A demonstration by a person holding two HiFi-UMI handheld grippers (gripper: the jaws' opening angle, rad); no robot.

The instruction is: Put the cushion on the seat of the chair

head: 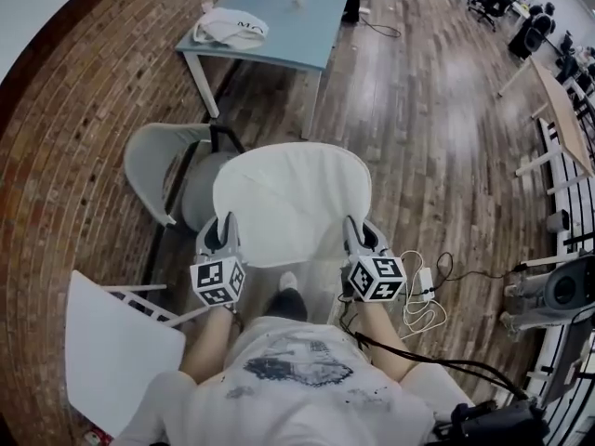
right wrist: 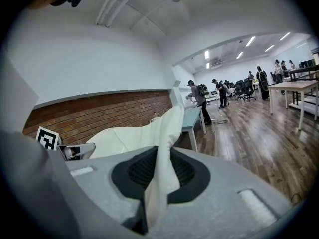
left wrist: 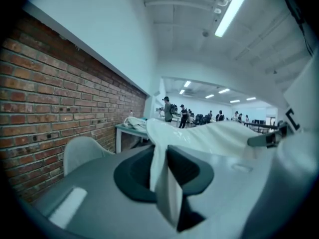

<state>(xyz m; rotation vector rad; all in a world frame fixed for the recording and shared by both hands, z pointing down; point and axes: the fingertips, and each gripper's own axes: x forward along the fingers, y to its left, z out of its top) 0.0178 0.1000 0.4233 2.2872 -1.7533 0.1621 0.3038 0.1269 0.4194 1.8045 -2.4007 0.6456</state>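
A white cushion (head: 293,203) hangs in the air between my two grippers, spread flat above and to the right of a grey chair (head: 158,161). The chair's seat (head: 197,193) is partly hidden under the cushion's left edge. My left gripper (head: 223,238) is shut on the cushion's left near corner, and the fabric (left wrist: 158,156) is pinched between its jaws. My right gripper (head: 361,238) is shut on the right near corner, where the cloth (right wrist: 162,153) folds down through its jaws. In the left gripper view the grey chair back (left wrist: 82,151) stands low at the left.
A light blue table (head: 297,35) with a white bag (head: 231,28) stands beyond the chair, by the brick wall (head: 65,128). A white chair (head: 116,347) sits at my lower left. Cables and a plug (head: 423,291) lie on the wooden floor at the right. People stand far off.
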